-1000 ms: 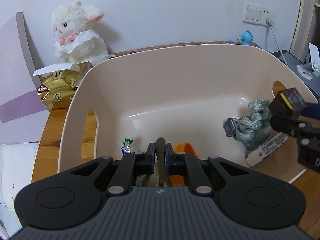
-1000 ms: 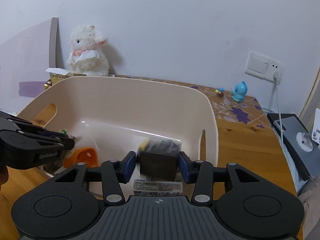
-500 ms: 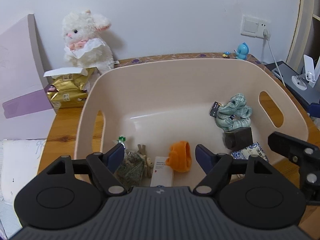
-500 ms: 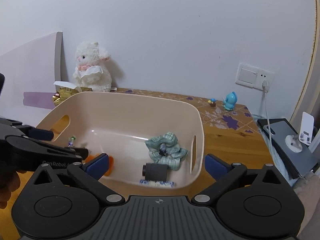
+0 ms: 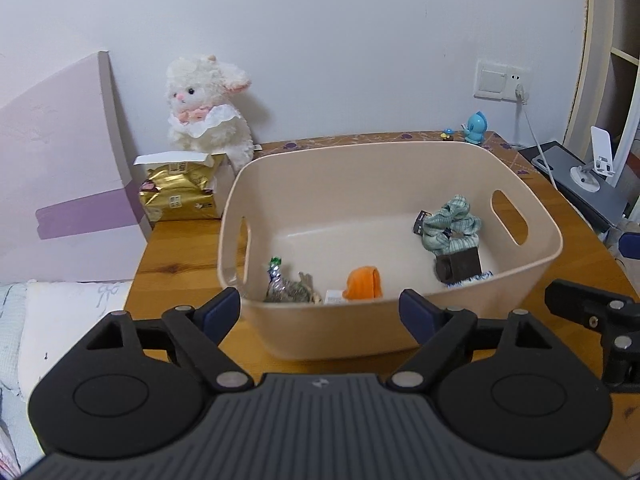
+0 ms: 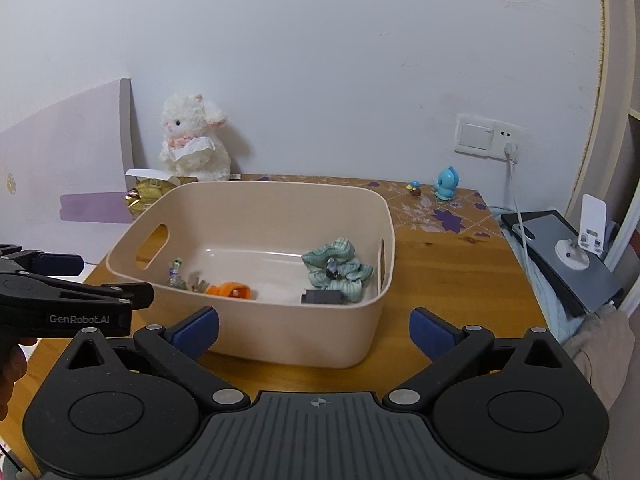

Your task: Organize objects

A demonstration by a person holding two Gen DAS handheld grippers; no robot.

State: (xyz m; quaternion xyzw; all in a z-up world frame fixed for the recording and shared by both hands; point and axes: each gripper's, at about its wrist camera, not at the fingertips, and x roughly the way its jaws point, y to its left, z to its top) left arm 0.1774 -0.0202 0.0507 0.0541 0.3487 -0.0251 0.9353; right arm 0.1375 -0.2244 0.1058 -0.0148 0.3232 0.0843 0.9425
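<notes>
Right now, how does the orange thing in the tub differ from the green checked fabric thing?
The orange piece is plain, smooth and small; the green checked scrunchie is patterned, ruffled and larger. The orange piece lies near the middle of the front wall, while the scrunchie sits toward the right-hand handle slot, with a dark box right in front of it. Both rest on the floor of the beige tub, and neither is held.

A beige basket (image 5: 536, 256) holds a green-checked scrunchie (image 5: 450, 230), an orange piece (image 5: 363, 283) and a dark block (image 5: 458, 267). Behind the basket: a white plush lamb (image 5: 208, 110), a gold packet (image 5: 180, 196).
</notes>
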